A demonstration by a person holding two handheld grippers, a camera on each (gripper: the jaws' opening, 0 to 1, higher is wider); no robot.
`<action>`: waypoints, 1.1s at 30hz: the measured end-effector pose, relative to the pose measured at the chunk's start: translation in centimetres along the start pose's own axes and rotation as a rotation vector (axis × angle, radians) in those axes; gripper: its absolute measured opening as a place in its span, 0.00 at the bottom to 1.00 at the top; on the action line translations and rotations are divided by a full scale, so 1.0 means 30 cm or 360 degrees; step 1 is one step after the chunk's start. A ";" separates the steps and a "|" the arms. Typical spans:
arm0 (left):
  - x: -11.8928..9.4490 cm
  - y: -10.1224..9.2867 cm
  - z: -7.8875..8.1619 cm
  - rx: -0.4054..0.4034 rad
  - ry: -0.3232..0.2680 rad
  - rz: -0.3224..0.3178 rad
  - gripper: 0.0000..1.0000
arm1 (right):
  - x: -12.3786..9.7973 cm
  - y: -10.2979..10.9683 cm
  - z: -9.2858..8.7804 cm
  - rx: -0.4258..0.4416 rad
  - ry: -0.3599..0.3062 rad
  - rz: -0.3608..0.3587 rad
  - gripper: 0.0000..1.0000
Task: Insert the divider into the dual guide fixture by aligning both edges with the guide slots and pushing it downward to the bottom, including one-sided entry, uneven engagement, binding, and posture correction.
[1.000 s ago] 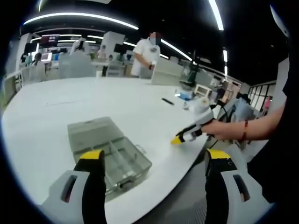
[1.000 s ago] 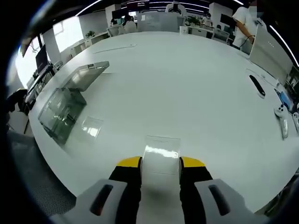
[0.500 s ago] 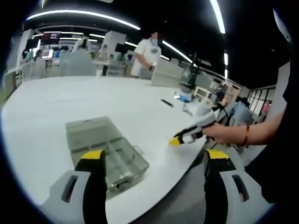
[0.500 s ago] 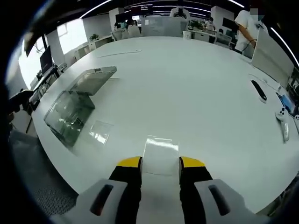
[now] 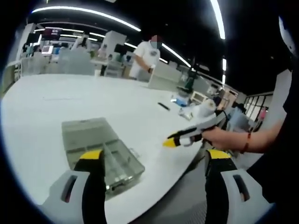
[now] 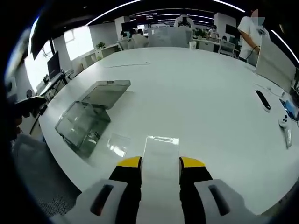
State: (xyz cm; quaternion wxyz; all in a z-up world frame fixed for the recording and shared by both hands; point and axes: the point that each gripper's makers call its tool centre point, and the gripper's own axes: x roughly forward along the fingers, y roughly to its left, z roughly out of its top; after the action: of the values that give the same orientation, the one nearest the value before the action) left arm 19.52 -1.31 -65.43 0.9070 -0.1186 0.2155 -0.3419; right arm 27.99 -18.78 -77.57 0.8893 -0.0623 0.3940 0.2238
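Divider (image 6: 160, 156) first: you have the clear panel pinched between the jaws of your right gripper (image 6: 160, 163), sticking out ahead of the yellow tips and held above the white table (image 6: 210, 102), touching nothing else. That pickup is the only part of the job that looks done.

The fixture, a clear compartment box (image 6: 83, 122) with its lid thrown open, sits well off to the left of that claw and further out. A second clear panel (image 6: 118, 143) lies flat on the table between the box and your claw, just left of the held one.

Your left gripper (image 5: 154, 161) hangs wide open with nothing between its jaws, and the box (image 5: 100, 149) lies just beyond its left jaw (near the table's edge).

Everything else is left, by my reading: carry the divider across, stand it upright over the guide slots, enter both edges together and press it to the bottom. Nothing has entered a slot yet.
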 end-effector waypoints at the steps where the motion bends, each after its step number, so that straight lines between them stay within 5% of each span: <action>1: -0.002 0.000 0.003 -0.0002 -0.0008 0.0004 0.87 | -0.001 0.011 0.008 -0.0022 -0.0011 0.0007 0.27; 33: -0.017 0.025 0.012 -0.0170 -0.0123 0.0042 0.77 | -0.050 0.282 0.134 -0.0231 -0.0173 0.0293 0.27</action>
State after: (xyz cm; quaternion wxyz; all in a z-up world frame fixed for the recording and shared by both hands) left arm 19.79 -0.39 -65.22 0.9115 -0.1770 0.1998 -0.3129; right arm 26.02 -10.61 -73.19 0.8781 -0.0779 0.3320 0.3355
